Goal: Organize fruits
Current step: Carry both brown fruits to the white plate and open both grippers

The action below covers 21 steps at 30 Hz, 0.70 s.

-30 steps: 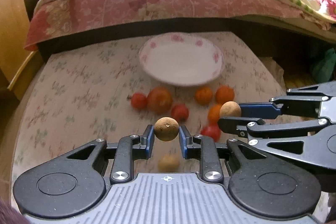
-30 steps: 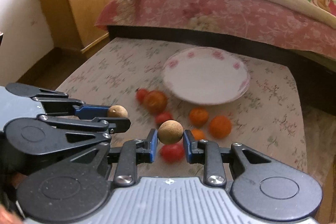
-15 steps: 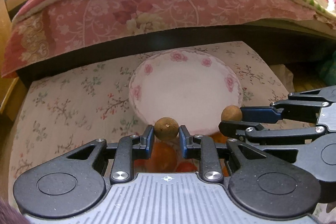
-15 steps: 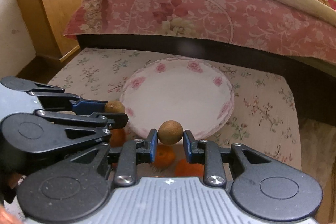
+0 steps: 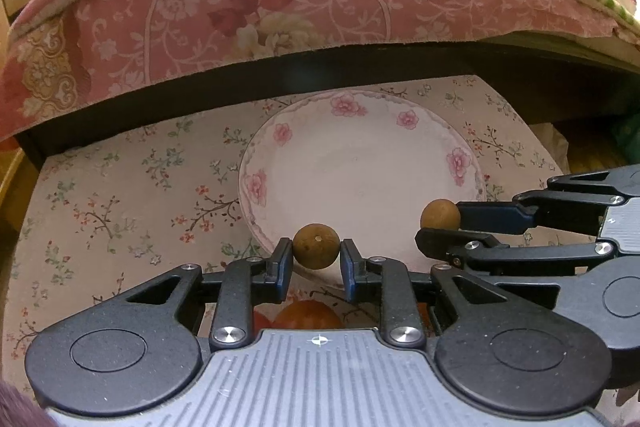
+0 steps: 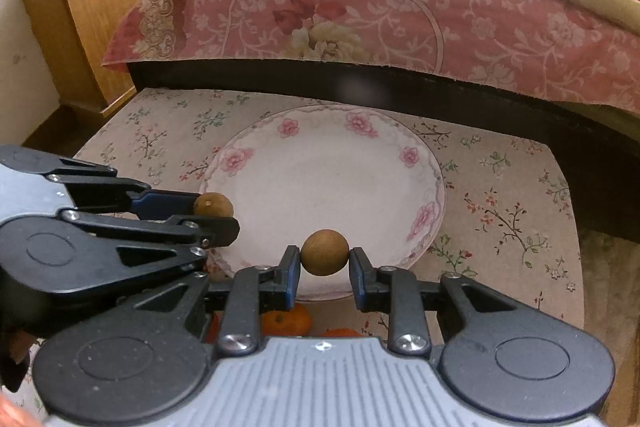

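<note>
A small round brown fruit [image 5: 316, 246] sits pinched in my left gripper [image 5: 316, 257], over the near rim of a white plate with pink flowers [image 5: 352, 163]. My right gripper [image 6: 324, 265] is shut on a second brown fruit [image 6: 324, 253], also above the plate's [image 6: 332, 183] near edge. Each gripper shows in the other's view: the right one [image 5: 438, 223] with its fruit [image 5: 439, 214], the left one [image 6: 214, 215] with its fruit [image 6: 213, 205]. Beneath the grippers peek a reddish fruit [image 5: 308, 313] and orange fruits [image 6: 286, 321], mostly hidden.
The plate stands on a low table with a floral cloth [image 5: 120, 195]. Behind it is a dark bed frame [image 6: 360, 87] under a pink floral bedspread [image 5: 260, 7]. A wooden cabinet [image 6: 92, 11] stands at the far left.
Both grippers, each still holding its brown fruit, have moved forward over the loose fruits to the plate's near rim. The plate now looks larger and closer.
</note>
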Each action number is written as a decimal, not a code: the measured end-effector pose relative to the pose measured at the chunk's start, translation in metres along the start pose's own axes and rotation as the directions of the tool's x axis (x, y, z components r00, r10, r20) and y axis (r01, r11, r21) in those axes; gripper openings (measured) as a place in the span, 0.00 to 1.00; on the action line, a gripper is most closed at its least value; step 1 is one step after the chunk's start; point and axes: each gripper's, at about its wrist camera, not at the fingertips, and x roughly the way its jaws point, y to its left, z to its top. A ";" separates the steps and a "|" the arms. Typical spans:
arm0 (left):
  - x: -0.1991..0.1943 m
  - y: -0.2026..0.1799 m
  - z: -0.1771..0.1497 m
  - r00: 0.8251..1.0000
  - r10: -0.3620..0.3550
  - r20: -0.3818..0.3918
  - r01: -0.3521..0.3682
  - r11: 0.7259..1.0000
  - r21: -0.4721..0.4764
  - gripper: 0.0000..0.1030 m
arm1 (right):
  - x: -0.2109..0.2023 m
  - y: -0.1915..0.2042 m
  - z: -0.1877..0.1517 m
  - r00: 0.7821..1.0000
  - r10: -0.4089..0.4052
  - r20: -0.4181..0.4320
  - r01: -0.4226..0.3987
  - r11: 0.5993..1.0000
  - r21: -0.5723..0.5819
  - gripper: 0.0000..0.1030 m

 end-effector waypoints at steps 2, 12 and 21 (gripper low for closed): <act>0.000 -0.001 0.000 1.000 0.002 0.001 -0.002 1.000 0.005 0.31 | 0.001 0.000 0.000 1.000 -0.003 -0.006 0.003 1.000 -0.002 0.28; 0.001 -0.002 0.001 1.000 0.010 -0.002 -0.010 1.000 0.006 0.38 | -0.001 0.000 -0.001 1.000 -0.011 0.004 0.011 1.000 -0.005 0.28; -0.004 0.001 0.002 1.000 0.005 0.014 -0.005 1.000 -0.010 0.44 | -0.008 -0.001 0.002 0.999 -0.018 0.028 0.018 1.000 -0.002 0.28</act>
